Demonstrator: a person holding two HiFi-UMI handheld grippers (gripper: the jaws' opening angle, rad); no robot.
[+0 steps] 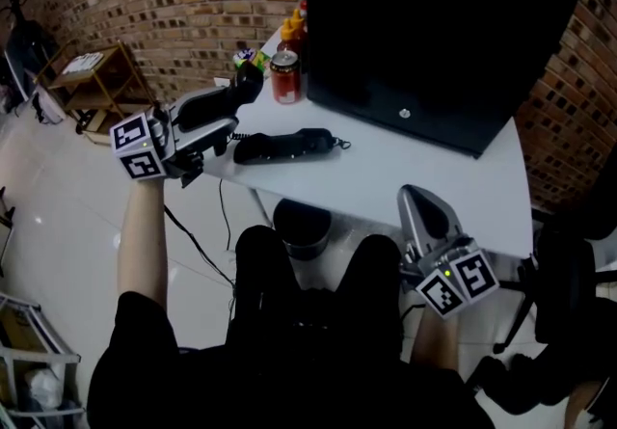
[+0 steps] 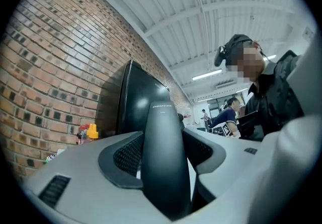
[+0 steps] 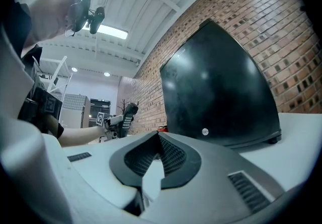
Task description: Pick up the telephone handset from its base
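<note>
My left gripper point(image 1: 220, 124) is shut on the black telephone handset point(image 1: 214, 102), which it holds in the air off the table's left edge, one end pointing toward the red can. In the left gripper view the handset point(image 2: 163, 162) stands upright between the two pads. The black base point(image 1: 285, 145) lies flat on the white table point(image 1: 434, 188), apart from the handset, with its cord hanging over the edge. My right gripper point(image 1: 417, 196) hovers at the table's near edge, jaws together and holding nothing. The right gripper view shows the lifted handset point(image 3: 129, 113) far left.
A large black monitor point(image 1: 434, 22) fills the back of the table. A red can point(image 1: 284, 77) and a yellow-capped bottle point(image 1: 292, 29) stand by its left side. A wooden shelf point(image 1: 96, 75) stands on the floor at left. A brick wall runs behind.
</note>
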